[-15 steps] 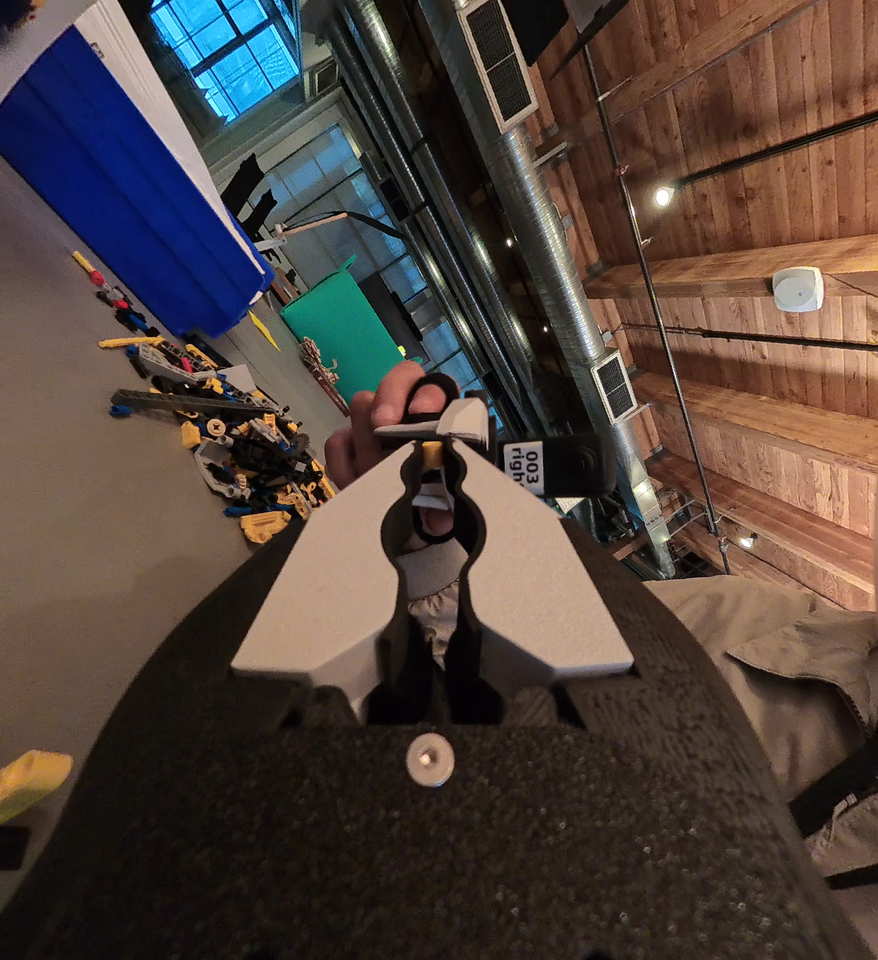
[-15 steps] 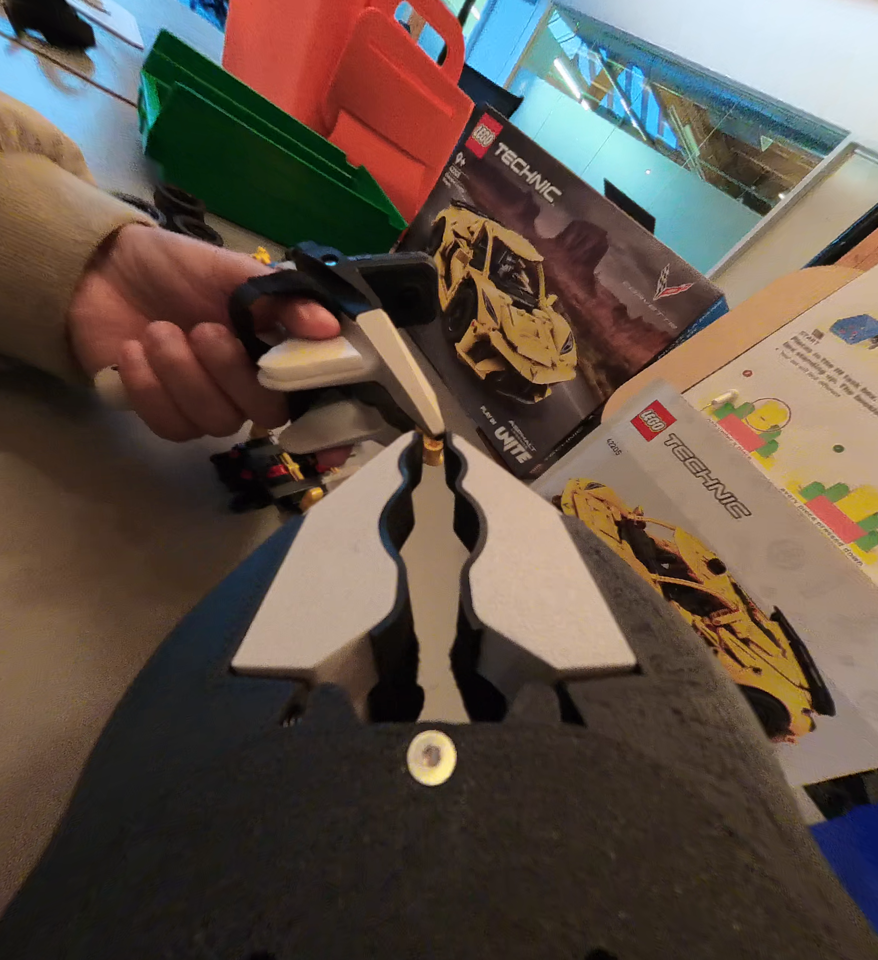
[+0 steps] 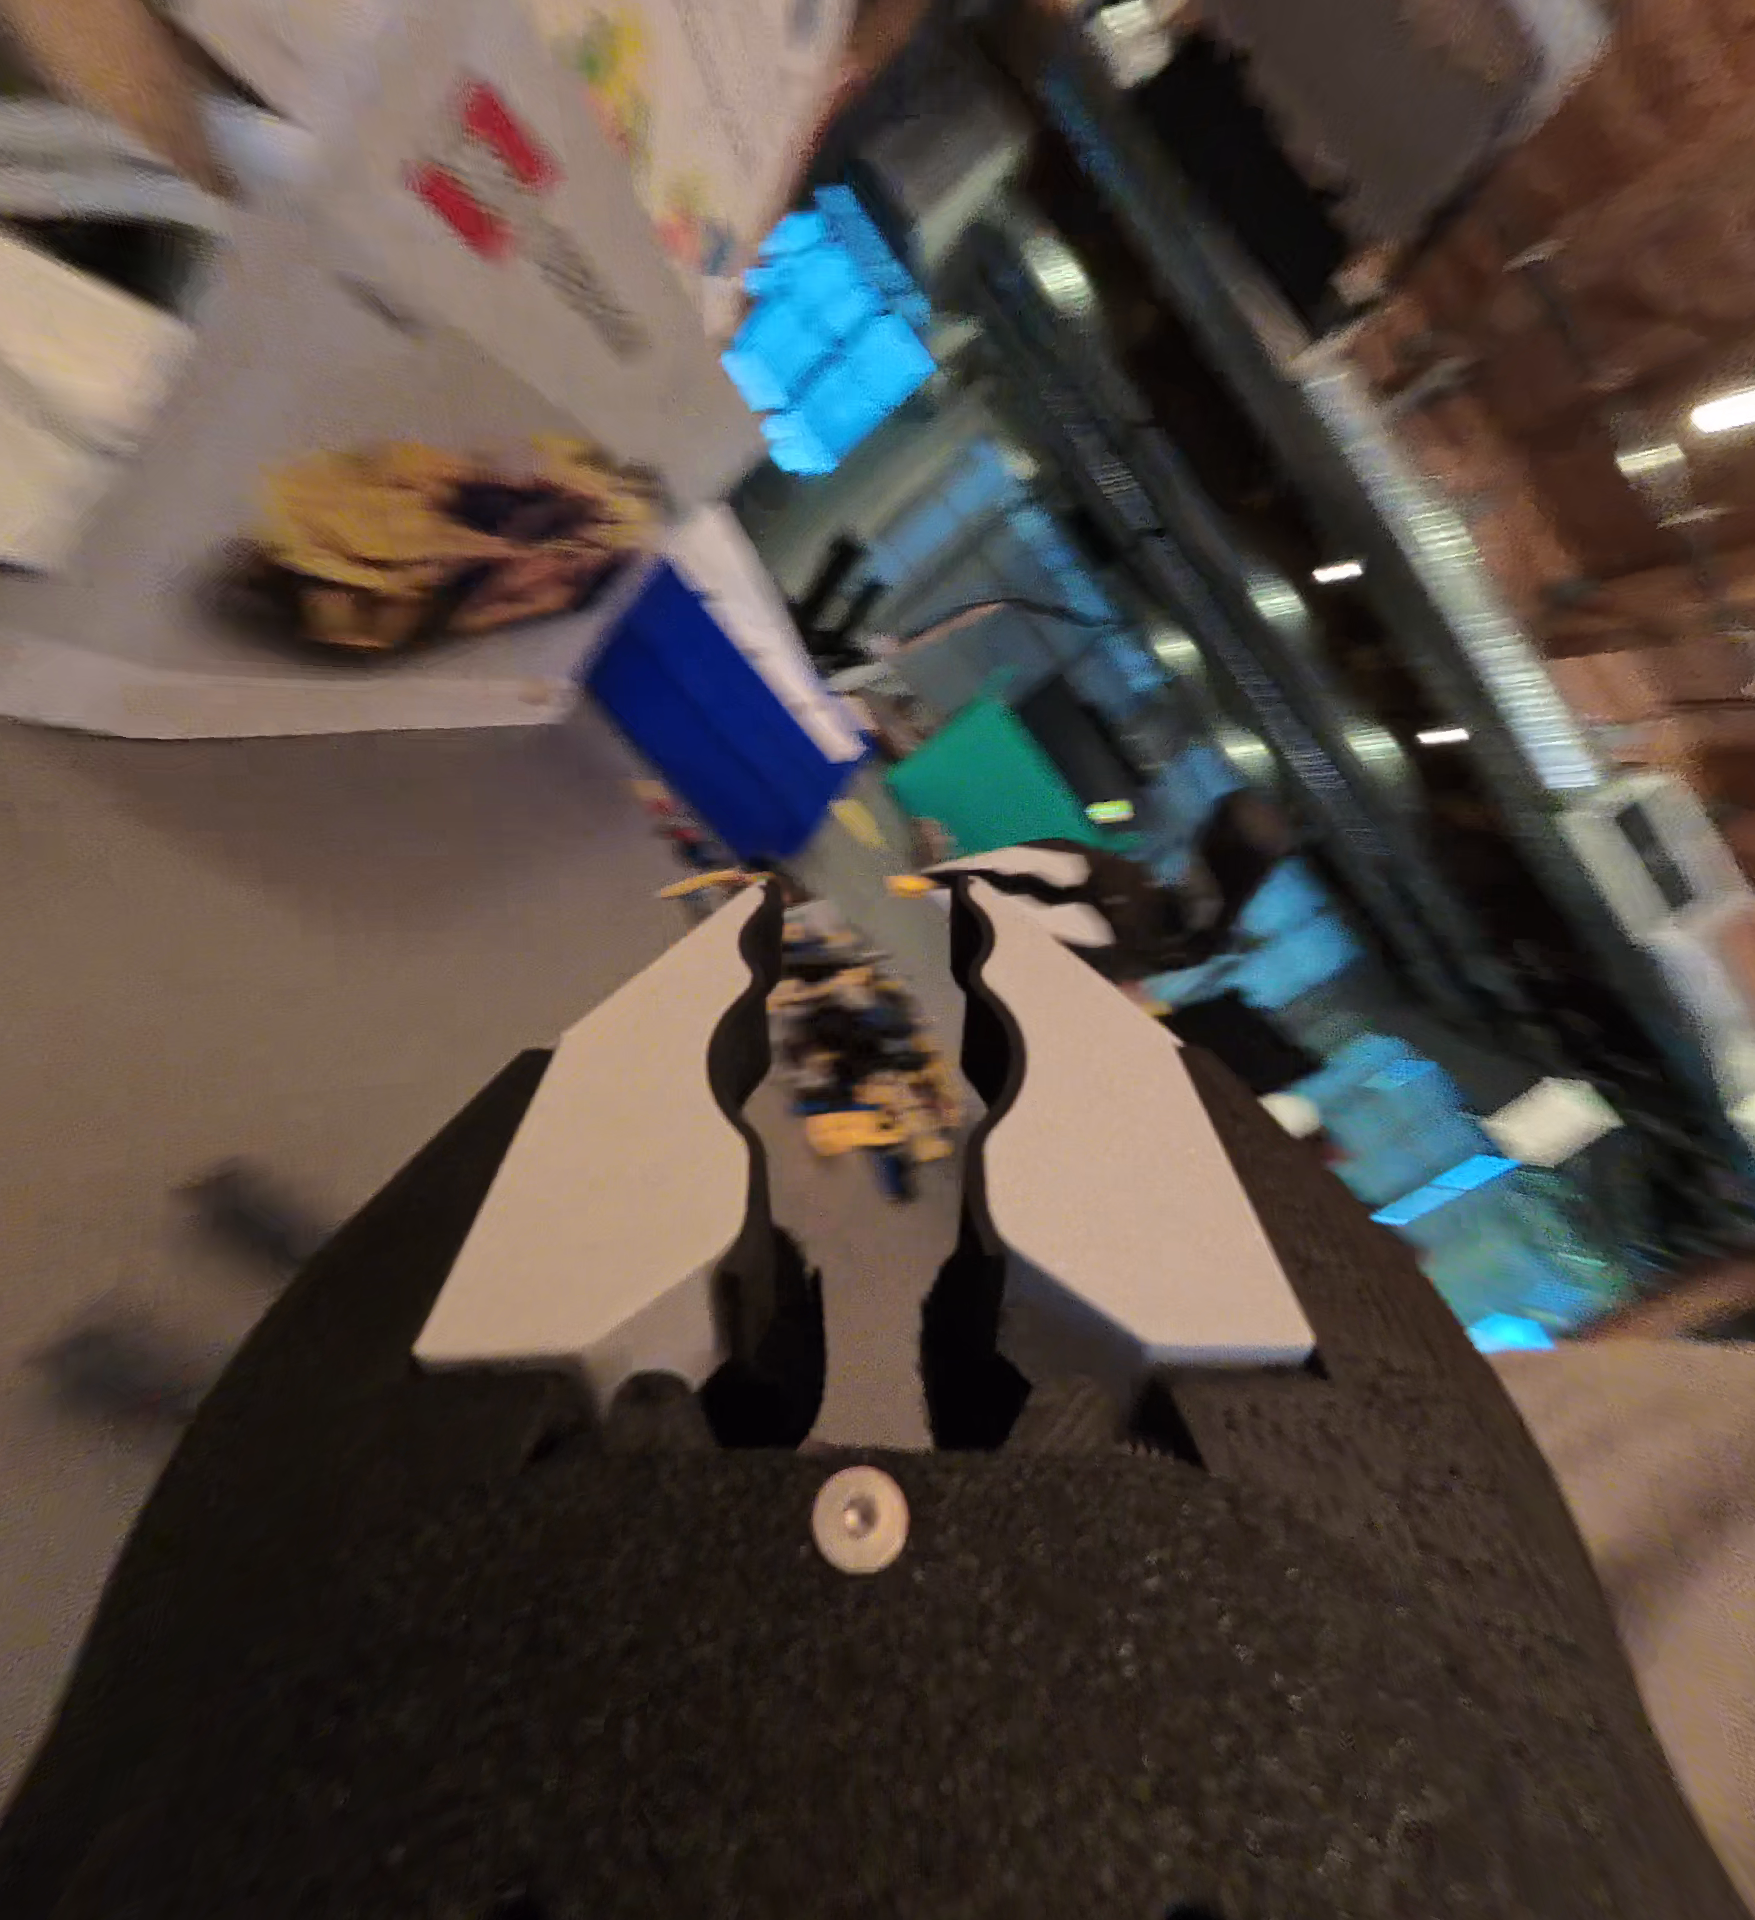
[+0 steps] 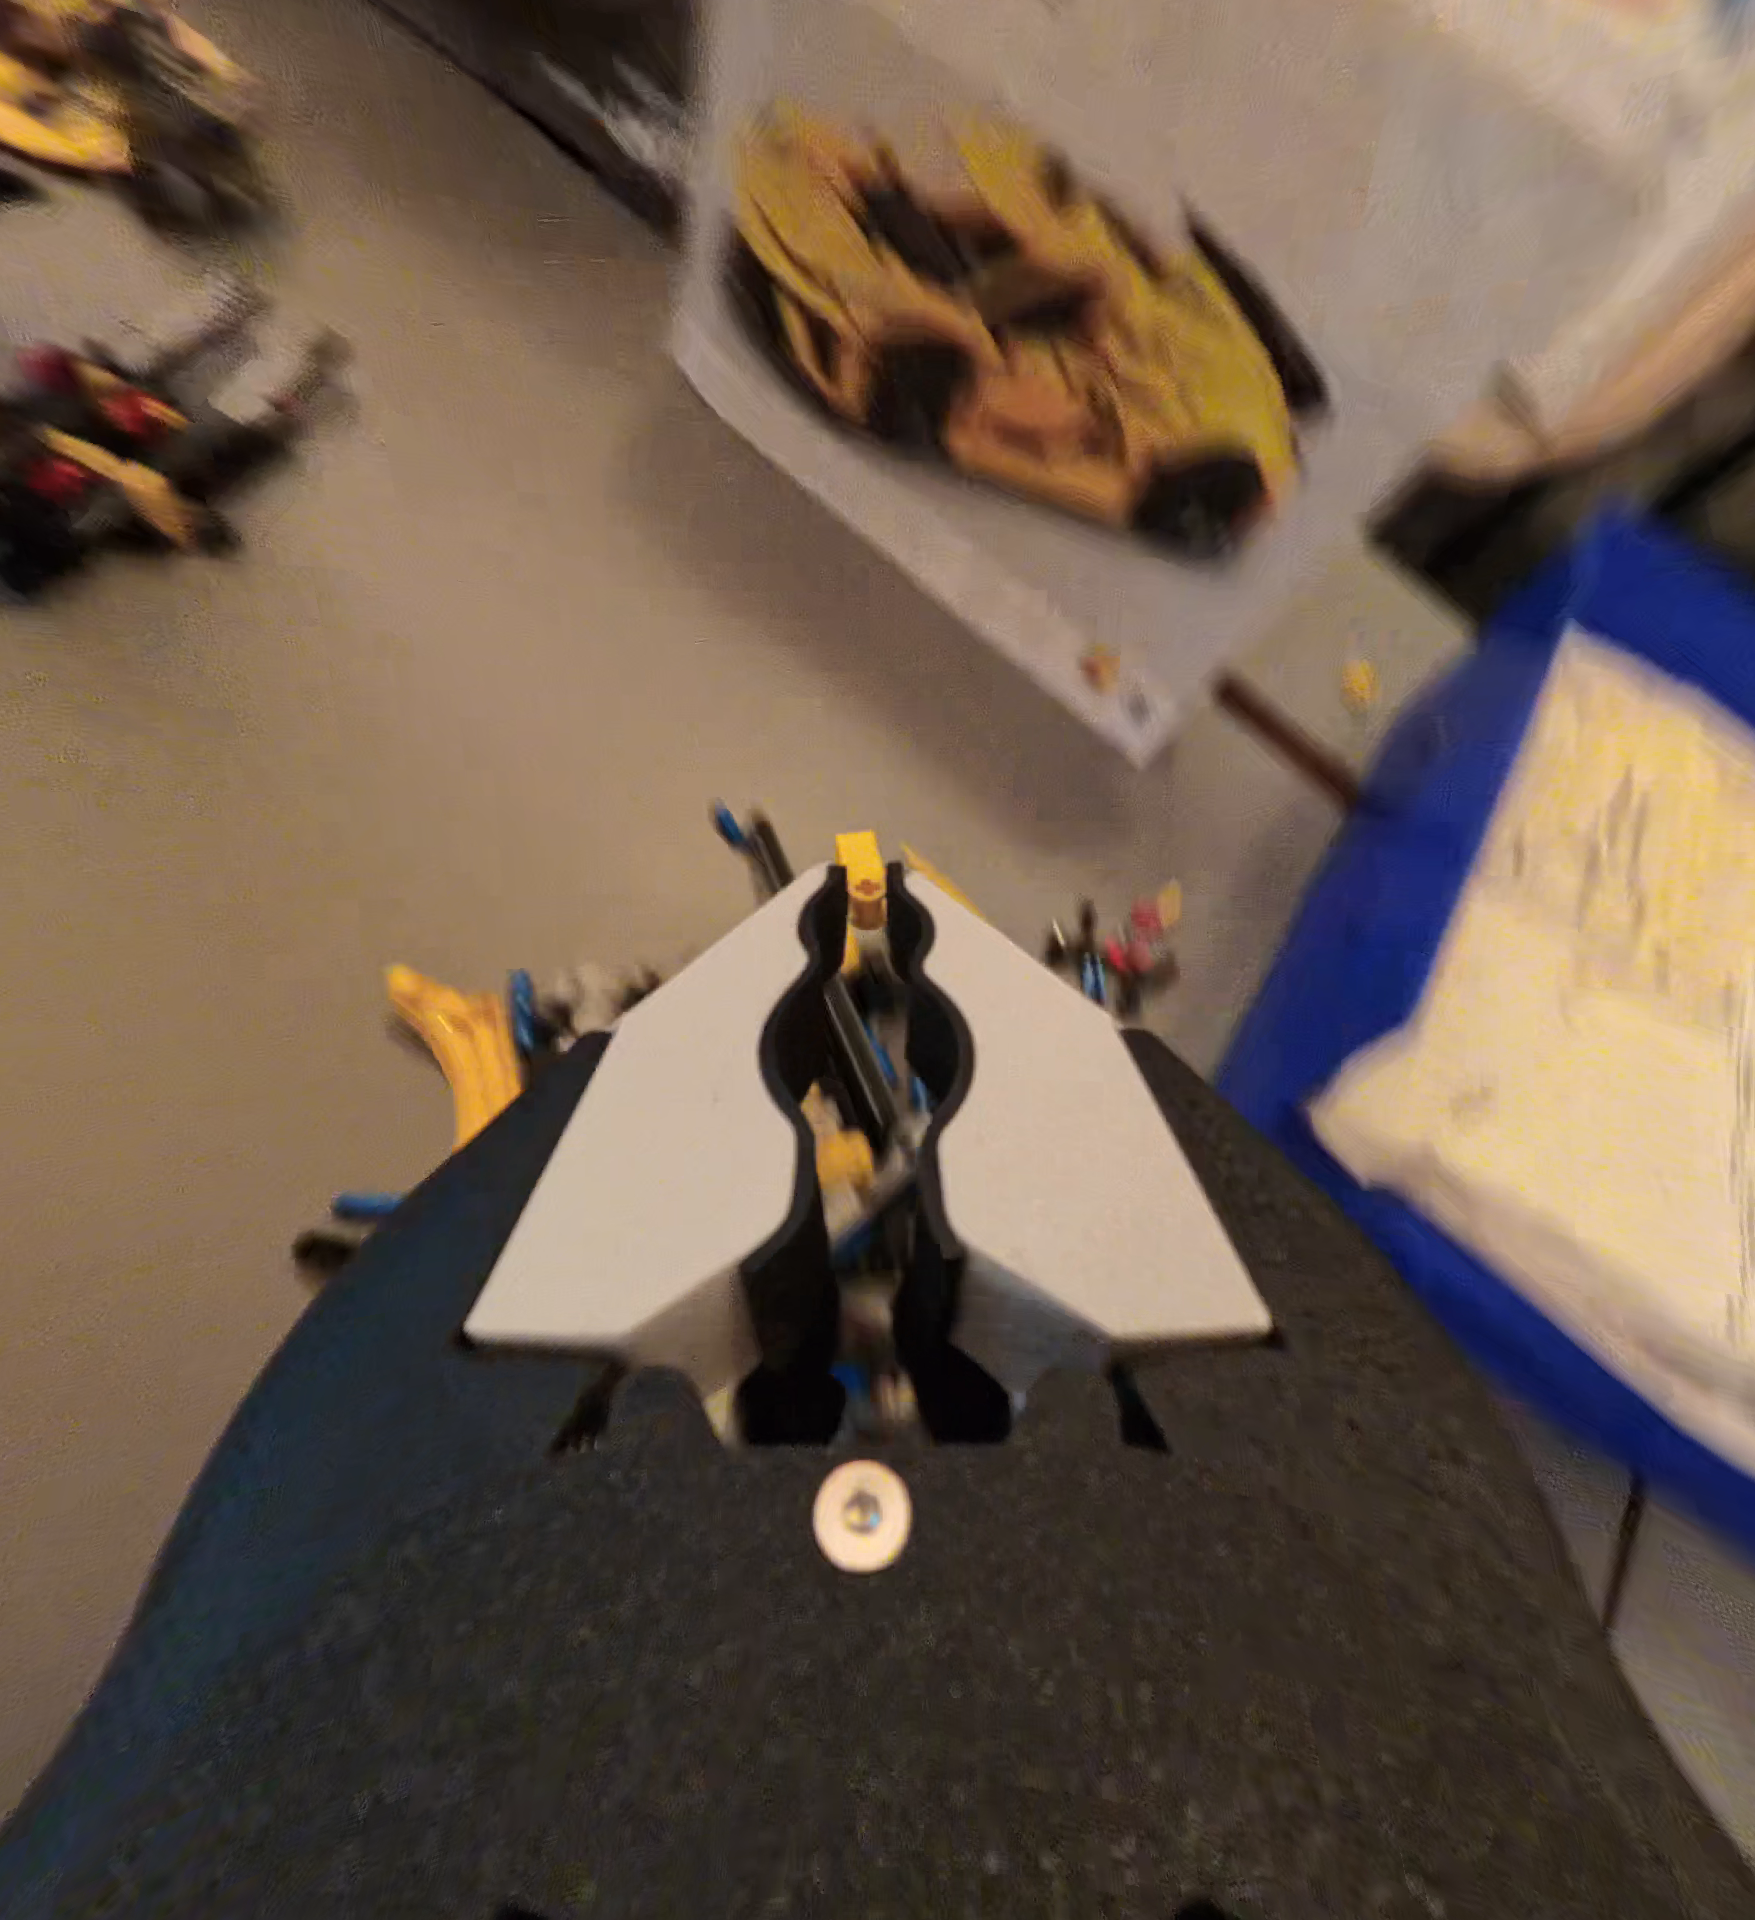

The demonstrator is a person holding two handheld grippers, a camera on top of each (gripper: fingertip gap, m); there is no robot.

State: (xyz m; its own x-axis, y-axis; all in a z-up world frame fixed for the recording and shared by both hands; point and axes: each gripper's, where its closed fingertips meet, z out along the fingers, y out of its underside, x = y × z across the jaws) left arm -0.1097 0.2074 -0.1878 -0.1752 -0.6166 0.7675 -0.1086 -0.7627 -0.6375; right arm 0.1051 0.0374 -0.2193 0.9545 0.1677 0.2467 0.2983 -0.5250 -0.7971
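Left tool point(image 3: 857, 883): now spread wide, empty, swung away above the parts pile point(image 3: 868, 1081). Right tool point(image 4: 865, 883): still pinching a yellow peg point(image 4: 865, 902) over that pile.

Two cameras, each sitting on a tool

The left one is looking low across the desk point(image 3: 229, 987), tilted; the right is looking down, close. Both are seeing the blue bin point(image 3: 717, 717) point(image 4: 1392, 935) and car booklet point(image 3: 416, 540) point(image 4: 1008, 343).
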